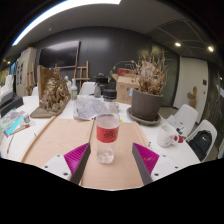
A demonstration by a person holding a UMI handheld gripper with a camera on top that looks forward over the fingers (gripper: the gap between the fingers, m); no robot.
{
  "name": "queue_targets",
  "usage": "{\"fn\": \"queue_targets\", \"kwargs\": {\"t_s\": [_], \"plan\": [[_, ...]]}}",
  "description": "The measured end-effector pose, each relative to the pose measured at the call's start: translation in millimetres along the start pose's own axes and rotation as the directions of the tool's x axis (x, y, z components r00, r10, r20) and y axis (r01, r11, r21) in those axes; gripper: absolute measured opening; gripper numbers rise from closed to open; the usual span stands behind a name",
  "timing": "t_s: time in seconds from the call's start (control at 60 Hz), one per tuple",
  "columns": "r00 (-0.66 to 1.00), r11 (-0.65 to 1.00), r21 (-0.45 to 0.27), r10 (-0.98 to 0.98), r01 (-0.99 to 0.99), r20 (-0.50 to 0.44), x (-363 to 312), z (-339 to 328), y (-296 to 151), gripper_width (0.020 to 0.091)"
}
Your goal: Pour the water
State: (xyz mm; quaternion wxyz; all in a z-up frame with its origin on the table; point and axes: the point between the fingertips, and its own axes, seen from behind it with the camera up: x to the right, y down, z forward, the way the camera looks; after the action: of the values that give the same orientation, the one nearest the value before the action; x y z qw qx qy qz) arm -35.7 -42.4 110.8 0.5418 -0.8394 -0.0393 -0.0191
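A clear plastic water bottle (pixel 107 130) with a red label and a dark cap stands upright on the light wooden table (pixel 50 140). It is just ahead of my gripper (pixel 110 162), slightly left of the middle line between the fingers. The fingers stand wide apart with their magenta pads (pixel 76 155) showing, and gaps remain on both sides of the bottle's base. Nothing is held. A white cup (pixel 166 137) with a red mark stands on the table to the right, beyond the right finger.
A dark pot with dried plants (pixel 147 100) stands behind on the right. A brown basket-like arrangement (pixel 52 95) is at the back left. White chairs (pixel 186 120) line the right side, and small items (pixel 14 124) lie at the far left.
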Motion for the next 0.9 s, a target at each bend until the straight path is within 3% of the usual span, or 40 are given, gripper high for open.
{"fn": "queue_targets", "kwargs": {"t_s": [0.117, 0.183, 0.267, 0.333, 0.367, 0.583, 0.767, 0.9], "plan": [[1.000, 1.000, 0.013, 0.000, 0.000, 0.005, -9.7, 47.4, 4.8, 0.0851], [1.000, 1.000, 0.025, 0.010, -0.011, 0.023, -15.5, 69.3, 5.7, 0.0805], [0.999, 0.999, 0.045, 0.026, -0.027, 0.030, -17.7, 91.0, 6.3, 0.0661], [0.998, 0.997, 0.056, 0.044, -0.046, 0.035, -18.9, 100.0, 6.8, 0.0478], [0.998, 0.996, 0.071, 0.051, -0.054, 0.035, -18.9, 102.0, 3.5, 0.0475], [0.994, 0.992, 0.093, 0.084, -0.090, 0.067, -23.6, 102.6, 1.2, 0.0251], [0.994, 0.993, 0.101, 0.057, -0.067, 0.093, -24.8, 98.7, -2.3, 0.0223], [0.985, 0.983, 0.131, 0.106, -0.125, 0.139, -20.9, 84.9, -42.5, 0.0223]]}}
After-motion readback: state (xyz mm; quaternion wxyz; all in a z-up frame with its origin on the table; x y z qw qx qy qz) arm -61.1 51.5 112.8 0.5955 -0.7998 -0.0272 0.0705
